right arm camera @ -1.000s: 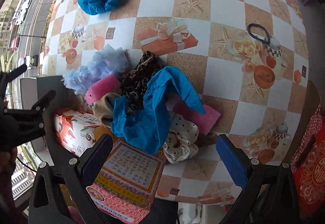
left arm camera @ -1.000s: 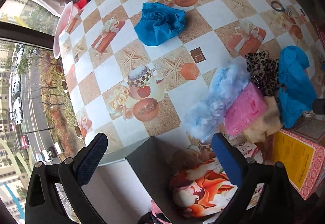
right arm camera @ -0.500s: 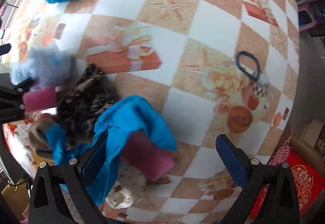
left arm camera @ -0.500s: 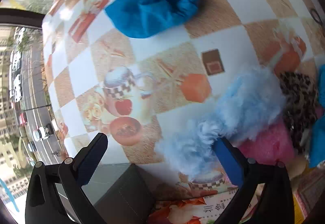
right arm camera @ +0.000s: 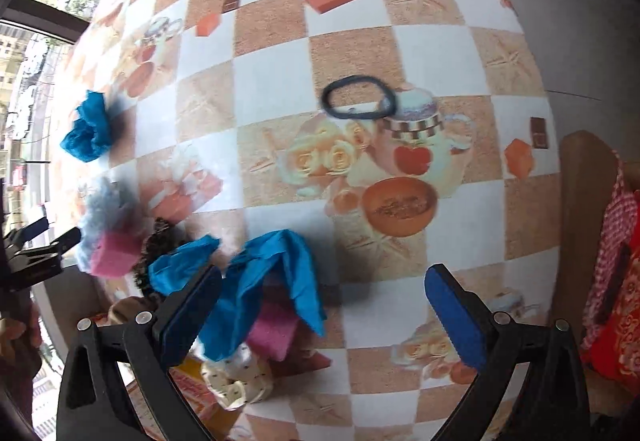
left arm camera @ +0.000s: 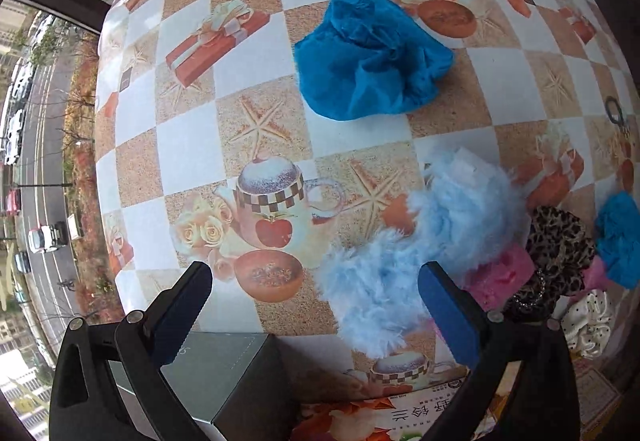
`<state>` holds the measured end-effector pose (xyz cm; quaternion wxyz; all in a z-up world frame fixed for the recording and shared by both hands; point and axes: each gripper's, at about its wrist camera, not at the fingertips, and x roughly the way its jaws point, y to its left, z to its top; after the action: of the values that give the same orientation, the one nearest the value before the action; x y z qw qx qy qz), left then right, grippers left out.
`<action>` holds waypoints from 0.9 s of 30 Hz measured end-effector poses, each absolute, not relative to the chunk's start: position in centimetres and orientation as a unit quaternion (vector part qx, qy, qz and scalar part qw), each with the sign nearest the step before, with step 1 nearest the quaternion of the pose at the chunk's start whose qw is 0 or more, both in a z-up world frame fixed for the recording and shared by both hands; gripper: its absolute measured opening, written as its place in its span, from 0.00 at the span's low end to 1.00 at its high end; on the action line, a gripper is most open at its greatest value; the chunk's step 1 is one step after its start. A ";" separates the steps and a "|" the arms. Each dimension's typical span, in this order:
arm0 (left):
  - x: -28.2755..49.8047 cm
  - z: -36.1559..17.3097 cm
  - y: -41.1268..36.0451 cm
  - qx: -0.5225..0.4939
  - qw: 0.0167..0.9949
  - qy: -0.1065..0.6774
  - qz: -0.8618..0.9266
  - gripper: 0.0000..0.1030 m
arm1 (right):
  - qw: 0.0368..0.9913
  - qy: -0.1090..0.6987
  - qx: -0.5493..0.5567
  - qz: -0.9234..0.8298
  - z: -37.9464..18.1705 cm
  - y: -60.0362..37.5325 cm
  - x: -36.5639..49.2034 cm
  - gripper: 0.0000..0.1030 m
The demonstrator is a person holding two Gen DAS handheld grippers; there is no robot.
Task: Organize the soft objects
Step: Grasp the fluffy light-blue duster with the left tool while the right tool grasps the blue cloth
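My left gripper is open over the table's near edge, and the fluffy light-blue scrunchie lies partly between its fingers, by the right one. A crumpled blue cloth sits alone further out. A pink sponge, a leopard scrunchie and a polka-dot scrunchie crowd to the right. My right gripper is open with nothing held, above a blue cloth draped on a pink sponge. A black hair tie lies ahead on the table.
The checkered tablecloth covers the whole table. A dark box and a printed carton stand at the near edge below my left gripper. A chair back with red checked fabric is at the right. A window opens on the left.
Both grippers moved forward over the table. The left one now has the fluffy scrunchie beside its right finger. The right view swung right, bringing the black hair tie toward the centre.
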<state>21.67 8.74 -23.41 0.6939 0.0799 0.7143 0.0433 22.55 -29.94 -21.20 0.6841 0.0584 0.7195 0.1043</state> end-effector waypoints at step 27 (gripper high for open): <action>22.1 -24.6 7.0 0.076 0.703 0.707 -0.014 1.00 | 0.688 0.722 0.017 0.065 -25.0 -33.9 21.8 0.99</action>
<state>22.05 6.95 -24.56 0.7031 0.0757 0.7069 -0.0135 21.77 -33.88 -24.99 0.6883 0.0175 0.7223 0.0650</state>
